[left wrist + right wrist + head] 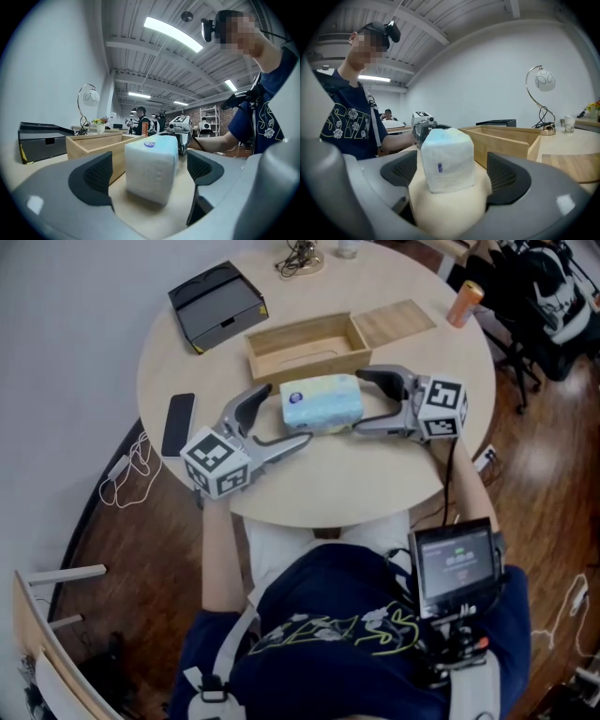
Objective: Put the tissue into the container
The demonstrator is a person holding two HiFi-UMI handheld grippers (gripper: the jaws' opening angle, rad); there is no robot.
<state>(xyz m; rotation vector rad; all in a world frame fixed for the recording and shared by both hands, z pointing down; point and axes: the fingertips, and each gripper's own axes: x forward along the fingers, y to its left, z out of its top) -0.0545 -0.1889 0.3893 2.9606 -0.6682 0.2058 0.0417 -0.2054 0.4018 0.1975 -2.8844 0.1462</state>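
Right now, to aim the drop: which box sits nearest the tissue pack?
The light wooden box, right behind the tissue pack; the black box sits farther off.

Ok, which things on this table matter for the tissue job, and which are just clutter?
Job: white-and-blue soft tissue pack; open light wooden box.
Lying about: flat wooden panel; black rectangular case; black smartphone; orange drink can.

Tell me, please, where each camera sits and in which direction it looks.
Head view: on the person's head, steeply down at the table, tissue pack, left tool and right tool; forearms and torso show.
Left gripper view: on the left tool, along its open jaws at the pack, toward the right tool; arm and torso show.
Right gripper view: on the right tool, facing the opposite way; torso shows.
Shared: all show the pack and wooden container.
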